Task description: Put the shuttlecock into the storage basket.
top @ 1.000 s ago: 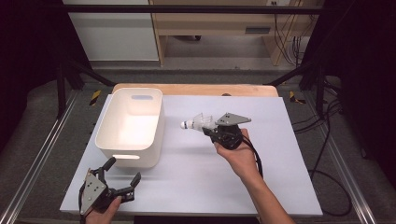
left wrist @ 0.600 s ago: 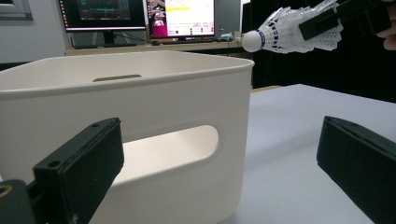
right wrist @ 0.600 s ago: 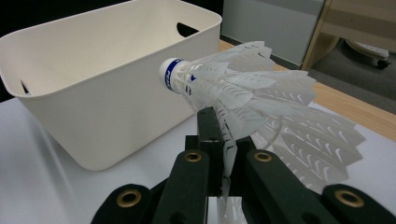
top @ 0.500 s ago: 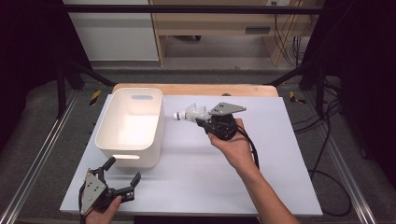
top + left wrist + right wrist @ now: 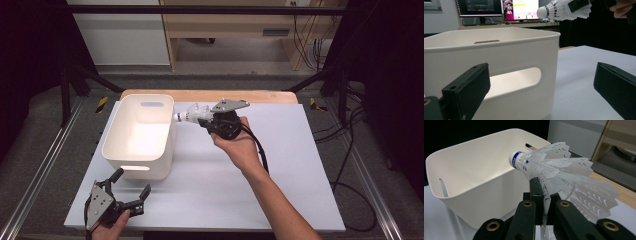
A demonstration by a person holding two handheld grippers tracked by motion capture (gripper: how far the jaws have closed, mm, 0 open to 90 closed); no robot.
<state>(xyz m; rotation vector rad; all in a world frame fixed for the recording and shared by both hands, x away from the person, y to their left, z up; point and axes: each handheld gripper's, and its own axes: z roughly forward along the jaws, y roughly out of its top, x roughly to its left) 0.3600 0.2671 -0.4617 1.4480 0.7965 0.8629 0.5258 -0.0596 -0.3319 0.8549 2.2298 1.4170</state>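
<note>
The white feathered shuttlecock with a blue-banded cork nose (image 5: 544, 167) hangs nose-first at the near rim of the white plastic bin (image 5: 137, 132), above the pale worktop (image 5: 280, 175). The right gripper (image 5: 206, 119) has its jaws clamped on the feather skirt (light, springy, easily crushed; the cork is the sturdier hold). The left gripper (image 5: 131, 187) rests with its jaws apart, empty.

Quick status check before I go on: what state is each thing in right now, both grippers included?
Shuttlecock: held off the table by its feather skirt, cork pointing toward the bin.
White bin: upright on the table, nothing visible inside.
Right gripper: shut on the shuttlecock, raised beside the bin's rim.
Left gripper: open, holding nothing, low at the table's near edge.
Table: white top, carrying the bin.
</note>
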